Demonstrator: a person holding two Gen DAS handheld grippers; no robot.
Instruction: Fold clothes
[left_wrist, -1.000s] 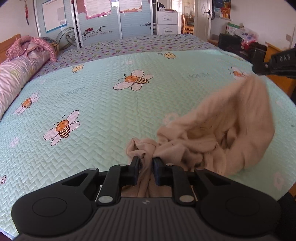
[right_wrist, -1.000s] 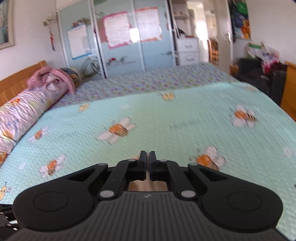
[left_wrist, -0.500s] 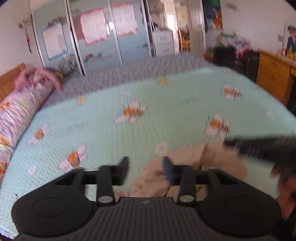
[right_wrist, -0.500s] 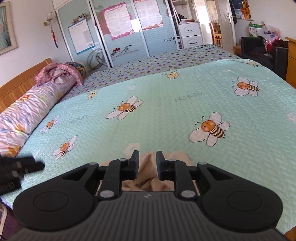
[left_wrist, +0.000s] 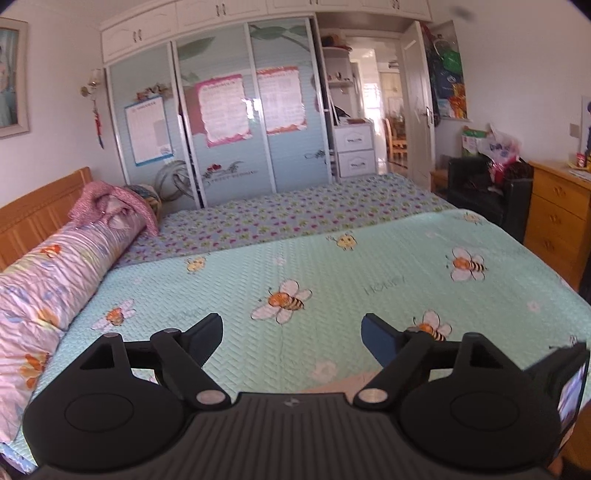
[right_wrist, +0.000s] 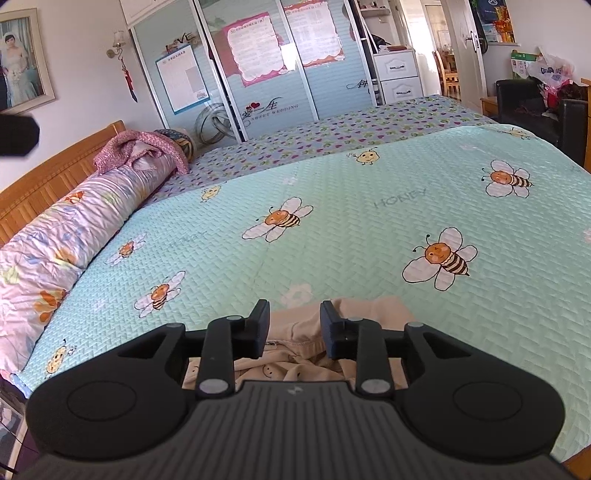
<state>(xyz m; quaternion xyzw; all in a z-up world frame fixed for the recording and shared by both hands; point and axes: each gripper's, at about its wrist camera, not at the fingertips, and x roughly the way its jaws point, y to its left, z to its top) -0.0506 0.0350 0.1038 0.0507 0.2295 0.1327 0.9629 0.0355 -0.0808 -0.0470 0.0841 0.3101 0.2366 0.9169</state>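
The left hand-held gripper (left_wrist: 291, 334) is spread wide and empty, just opened. The right hand-held gripper (right_wrist: 294, 325), also opening, is parted narrowly over the garment (right_wrist: 373, 308) on the bed (right_wrist: 369, 229).

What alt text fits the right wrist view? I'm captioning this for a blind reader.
A beige garment lies crumpled on a mint bee-print bedspread, under the right gripper, whose fingers have just been opening and stand apart without pressing it. Beyond are a rolled floral quilt and a wardrobe.
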